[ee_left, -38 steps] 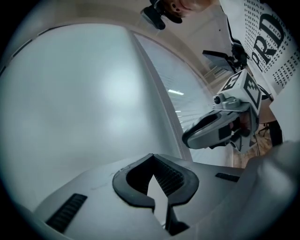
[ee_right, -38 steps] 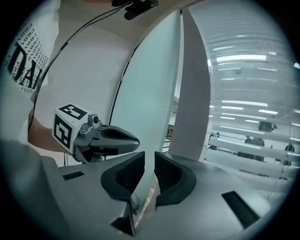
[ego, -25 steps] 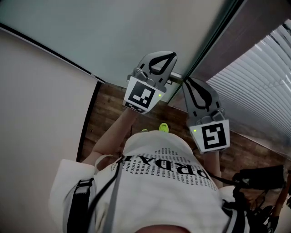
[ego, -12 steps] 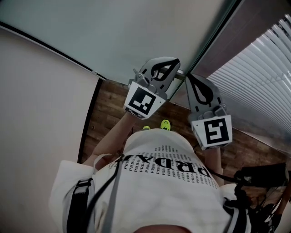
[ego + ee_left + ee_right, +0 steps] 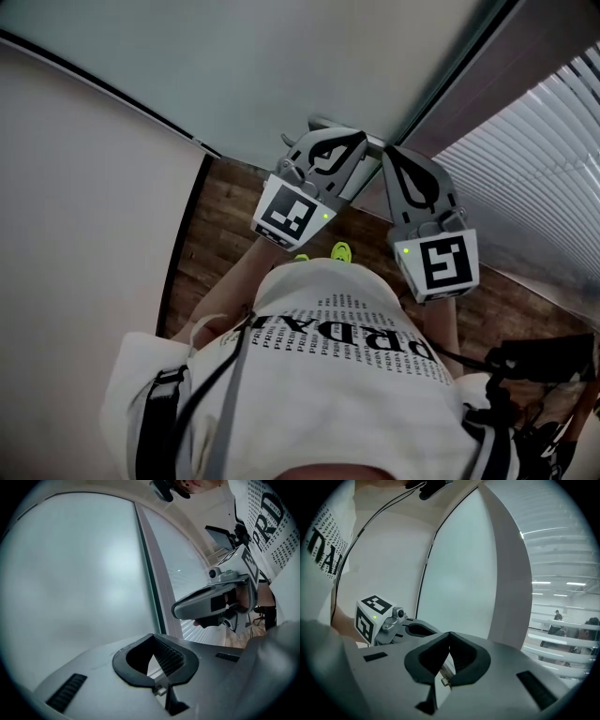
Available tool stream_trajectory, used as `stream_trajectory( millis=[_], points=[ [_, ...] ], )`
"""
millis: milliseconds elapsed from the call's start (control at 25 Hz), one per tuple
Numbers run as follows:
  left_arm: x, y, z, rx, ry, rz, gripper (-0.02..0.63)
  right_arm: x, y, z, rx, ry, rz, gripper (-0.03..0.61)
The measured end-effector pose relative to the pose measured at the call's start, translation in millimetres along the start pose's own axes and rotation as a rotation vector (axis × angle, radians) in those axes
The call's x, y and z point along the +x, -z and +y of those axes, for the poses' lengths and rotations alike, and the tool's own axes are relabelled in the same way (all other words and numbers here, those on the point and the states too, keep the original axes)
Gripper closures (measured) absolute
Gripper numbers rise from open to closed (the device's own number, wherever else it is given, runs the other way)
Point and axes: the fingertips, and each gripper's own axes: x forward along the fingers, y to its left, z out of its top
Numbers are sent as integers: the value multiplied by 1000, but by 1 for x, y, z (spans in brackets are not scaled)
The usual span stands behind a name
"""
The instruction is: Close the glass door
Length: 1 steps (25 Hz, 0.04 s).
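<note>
We are clenching left gripper (image 5: 157, 687) and right gripper (image 5: 444, 677) on the handle (image 5: 369, 142) of the glass door (image 5: 79, 583). Uneven pull is risking slippage.

- The left gripper (image 5: 158, 686) has its fingers closed on the door handle (image 5: 373, 142), with the forearm (image 5: 230, 286) stretched toward it.
- The right gripper (image 5: 444, 676) also pinches the door handle, at its right end.

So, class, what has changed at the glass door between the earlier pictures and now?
The left gripper and right gripper drew the handle toward the person, and the gap beside the glass door closed. Both stay shut on the handle.
</note>
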Motion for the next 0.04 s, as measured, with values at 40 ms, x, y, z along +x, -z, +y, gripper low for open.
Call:
stream_trajectory(
  millis=[40],
  points=[
    [-1, 1, 3, -8, -5, 0, 612, 1, -2, 0, -4, -2, 0, 581]
  ],
)
